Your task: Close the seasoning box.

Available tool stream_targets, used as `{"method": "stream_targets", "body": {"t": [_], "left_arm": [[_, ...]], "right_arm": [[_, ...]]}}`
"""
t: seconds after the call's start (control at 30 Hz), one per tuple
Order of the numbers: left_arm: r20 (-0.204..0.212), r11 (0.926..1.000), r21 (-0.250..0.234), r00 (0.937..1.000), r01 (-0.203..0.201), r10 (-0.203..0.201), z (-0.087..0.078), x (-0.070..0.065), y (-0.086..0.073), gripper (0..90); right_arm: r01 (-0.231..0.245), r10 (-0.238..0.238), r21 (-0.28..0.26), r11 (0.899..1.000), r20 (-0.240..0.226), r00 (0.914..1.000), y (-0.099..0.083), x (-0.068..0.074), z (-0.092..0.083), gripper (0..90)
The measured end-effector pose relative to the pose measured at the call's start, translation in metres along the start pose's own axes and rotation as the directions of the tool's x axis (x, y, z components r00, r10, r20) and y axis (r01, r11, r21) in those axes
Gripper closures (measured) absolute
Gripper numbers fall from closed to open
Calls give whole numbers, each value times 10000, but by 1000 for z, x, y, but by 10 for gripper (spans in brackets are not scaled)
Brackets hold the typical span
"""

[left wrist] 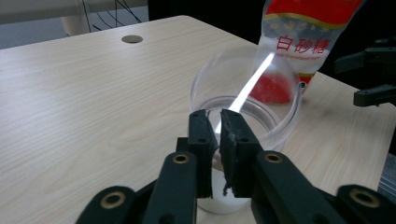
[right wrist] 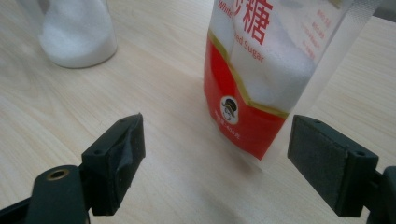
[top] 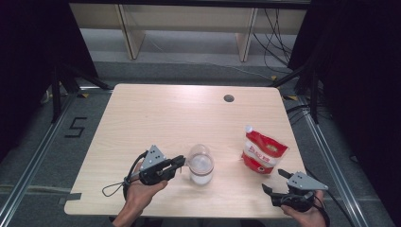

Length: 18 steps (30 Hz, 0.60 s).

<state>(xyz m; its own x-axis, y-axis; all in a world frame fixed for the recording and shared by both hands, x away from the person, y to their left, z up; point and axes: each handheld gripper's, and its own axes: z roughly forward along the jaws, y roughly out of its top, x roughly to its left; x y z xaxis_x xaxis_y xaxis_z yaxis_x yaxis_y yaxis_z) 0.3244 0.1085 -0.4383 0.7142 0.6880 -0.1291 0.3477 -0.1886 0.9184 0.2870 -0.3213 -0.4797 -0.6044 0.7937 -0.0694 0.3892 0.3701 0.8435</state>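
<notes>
A clear plastic jar (top: 201, 165) with white sugar in its bottom stands near the table's front middle, its see-through lid (left wrist: 233, 70) tipped up behind it. My left gripper (top: 182, 161) reaches it from the left. In the left gripper view that gripper (left wrist: 218, 121) sits at the jar's near rim (left wrist: 273, 122), jaws almost together with a thin gap showing. A red and white sugar pouch (top: 262, 153) stands to the right. My right gripper (top: 274, 182) stays near the front right corner, open wide, facing the pouch (right wrist: 261, 70) with nothing between its pads.
The light wooden table (top: 165, 113) has a round cable hole (top: 229, 98) at the back right. Its front edge runs just below both hands. The jar (right wrist: 77, 37) appears at the upper left of the right gripper view. Dark floor and rails surround the table.
</notes>
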Motion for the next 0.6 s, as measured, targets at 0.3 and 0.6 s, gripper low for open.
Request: {"method": "stream_targets", "body": {"t": [0.3, 0.6], "left_arm": [[382, 9986, -26, 9978, 536, -535, -4, -3, -2, 499], [290, 9956, 354, 9957, 865, -875, -10, -8, -12, 293]], "right_arm": [[-97, 97, -53, 9999, -30, 9999, 0, 2, 0, 197], [-460, 460, -54, 9989, -123, 9989, 1, 2, -2, 195]]}}
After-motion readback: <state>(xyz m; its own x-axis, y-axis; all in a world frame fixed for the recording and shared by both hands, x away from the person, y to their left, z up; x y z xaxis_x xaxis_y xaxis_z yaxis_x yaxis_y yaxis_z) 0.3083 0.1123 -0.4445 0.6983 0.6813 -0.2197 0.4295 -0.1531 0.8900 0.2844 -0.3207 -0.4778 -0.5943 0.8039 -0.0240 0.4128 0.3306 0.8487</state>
